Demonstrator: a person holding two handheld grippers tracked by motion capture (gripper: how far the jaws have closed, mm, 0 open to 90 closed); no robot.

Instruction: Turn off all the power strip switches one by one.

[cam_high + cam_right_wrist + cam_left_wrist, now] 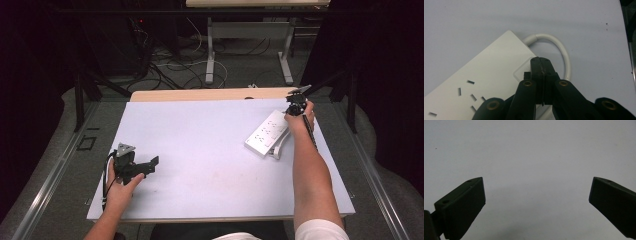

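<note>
A white power strip lies slanted on the right side of the white table top, and its white cable loops out of the near end. My right gripper is held over the strip's far end. In the right gripper view, the right gripper has its jaws pressed together with nothing between them, just above the power strip beside a flat rectangular switch and the cable. Whether the tips touch the strip I cannot tell. My left gripper rests at the front left, open over bare table.
The wooden edge of the table shows behind the white top. Beyond it the floor holds tangled cables and the legs of another table. Dark curtains close both sides. The right table edge runs close to the strip.
</note>
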